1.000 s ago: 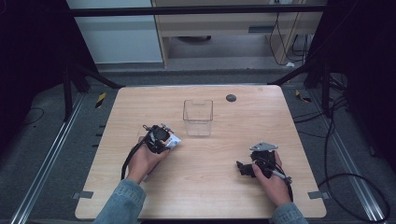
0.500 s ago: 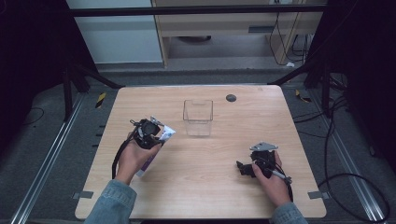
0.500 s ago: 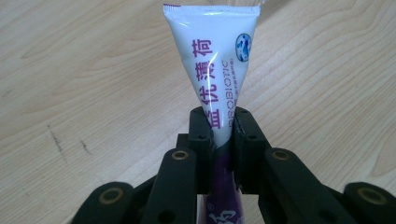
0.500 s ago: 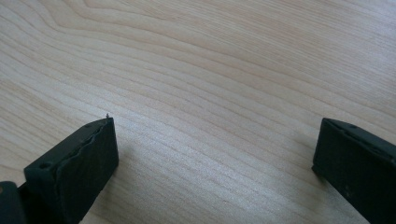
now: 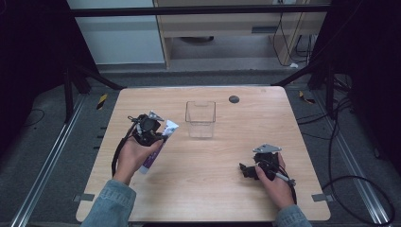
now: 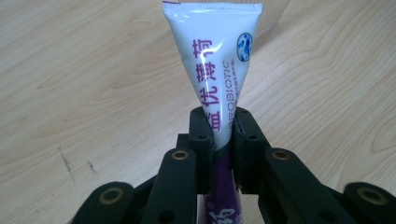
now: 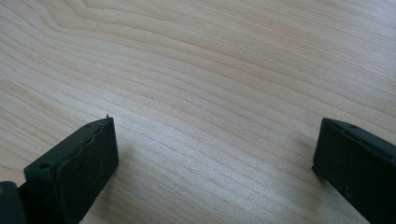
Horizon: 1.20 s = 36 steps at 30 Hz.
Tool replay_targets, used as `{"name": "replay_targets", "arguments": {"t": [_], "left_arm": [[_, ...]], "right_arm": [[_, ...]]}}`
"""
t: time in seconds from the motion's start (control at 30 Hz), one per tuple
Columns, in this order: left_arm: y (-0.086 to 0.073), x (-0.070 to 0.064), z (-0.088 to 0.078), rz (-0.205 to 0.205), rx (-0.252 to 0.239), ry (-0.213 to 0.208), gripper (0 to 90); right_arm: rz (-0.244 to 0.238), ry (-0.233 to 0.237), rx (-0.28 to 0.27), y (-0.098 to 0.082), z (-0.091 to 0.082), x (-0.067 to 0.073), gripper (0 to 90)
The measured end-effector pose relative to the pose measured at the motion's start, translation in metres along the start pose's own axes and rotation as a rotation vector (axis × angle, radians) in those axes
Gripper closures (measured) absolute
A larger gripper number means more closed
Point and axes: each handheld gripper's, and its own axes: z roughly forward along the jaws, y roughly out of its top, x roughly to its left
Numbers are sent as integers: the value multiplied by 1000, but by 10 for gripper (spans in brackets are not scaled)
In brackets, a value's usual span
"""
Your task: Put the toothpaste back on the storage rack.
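Observation:
A white and purple toothpaste tube (image 6: 219, 60) is clamped between the jaws of my left gripper (image 6: 223, 121); its flat crimped end points away from the camera, above the wooden table. In the high view the left gripper (image 5: 147, 128) is held up over the table's left half, and the tube (image 5: 158, 146) slants down past the hand. My right gripper (image 5: 249, 170) rests low at the right front of the table. Its jaws stand wide apart in the right gripper view (image 7: 215, 140), with bare wood between them.
A clear, empty plastic box (image 5: 200, 118) stands upright in the middle of the table (image 5: 213, 198), to the right of the left gripper. A small dark round disc (image 5: 233, 99) lies near the far edge. Cables trail from both grippers.
The left gripper has risen and shifted left with the tube, which came up off the table and now hangs slanted. The right hand has stayed put.

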Motion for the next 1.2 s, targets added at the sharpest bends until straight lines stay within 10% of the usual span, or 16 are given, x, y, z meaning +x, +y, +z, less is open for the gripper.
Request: {"name": "replay_targets", "arguments": {"t": [1.2], "left_arm": [[66,-32,-23,96,-123,-10,796]], "right_arm": [[-2,0,0,0,0,0,3]]}}
